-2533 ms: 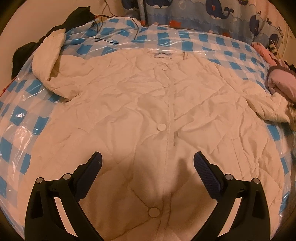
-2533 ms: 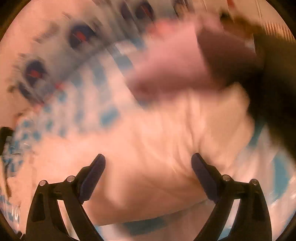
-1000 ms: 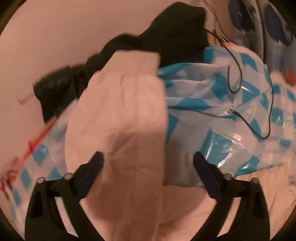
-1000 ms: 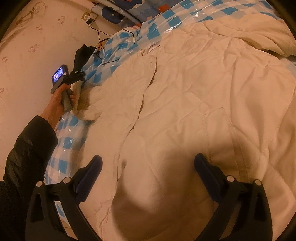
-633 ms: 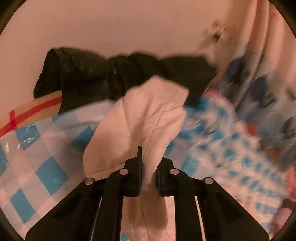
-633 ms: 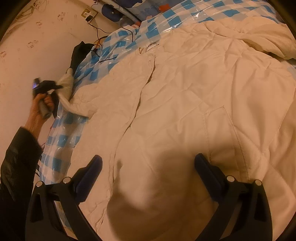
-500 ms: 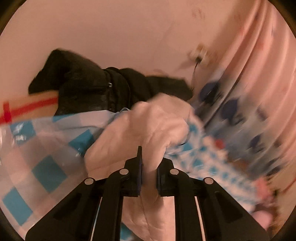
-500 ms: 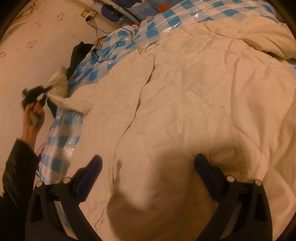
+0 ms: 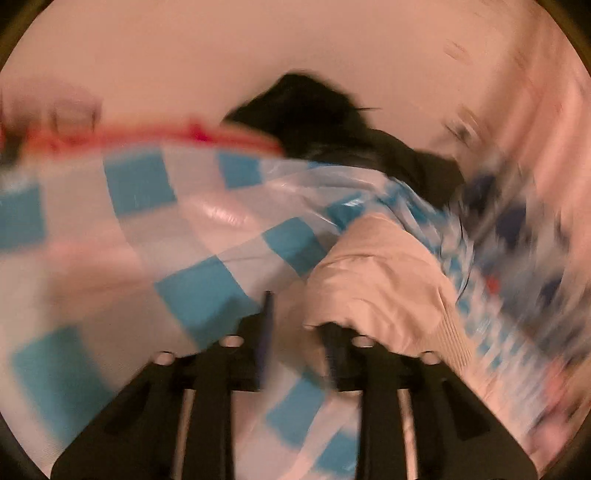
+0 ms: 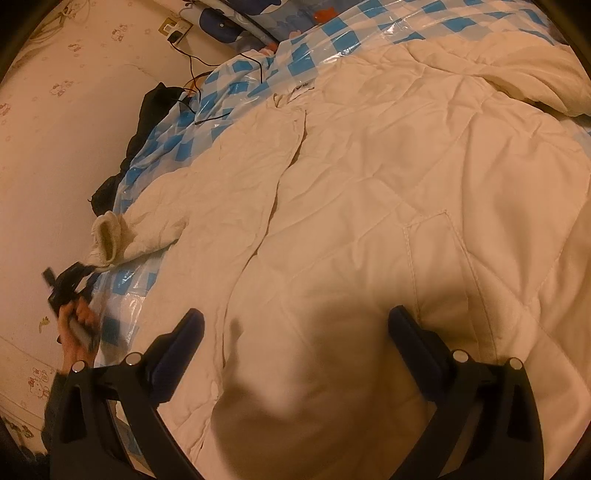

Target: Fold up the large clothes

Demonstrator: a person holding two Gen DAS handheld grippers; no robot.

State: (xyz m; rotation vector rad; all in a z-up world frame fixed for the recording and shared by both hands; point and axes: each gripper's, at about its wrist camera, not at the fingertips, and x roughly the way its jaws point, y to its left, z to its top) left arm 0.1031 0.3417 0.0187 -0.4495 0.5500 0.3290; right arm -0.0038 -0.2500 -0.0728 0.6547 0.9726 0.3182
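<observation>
A large cream quilted jacket lies spread, front up, on a bed with a blue-and-white checked plastic cover. Its left sleeve is stretched toward the bed's left edge, ribbed cuff outermost. In the blurred left wrist view the sleeve end drapes over the right finger, and my left gripper has its jaws a narrow gap apart. The left gripper also shows in the right wrist view, just below the cuff. My right gripper hangs open and empty over the jacket's lower front.
A black garment lies bunched between the bed and the wall at the left. Thin cables run from a wall socket across the cover. A whale-print blue fabric lies at the head of the bed.
My left gripper, shut on the sleeve end half a second ago, has pulled it out and down to the bed's left edge and its jaws have parted slightly. My right gripper has stayed still.
</observation>
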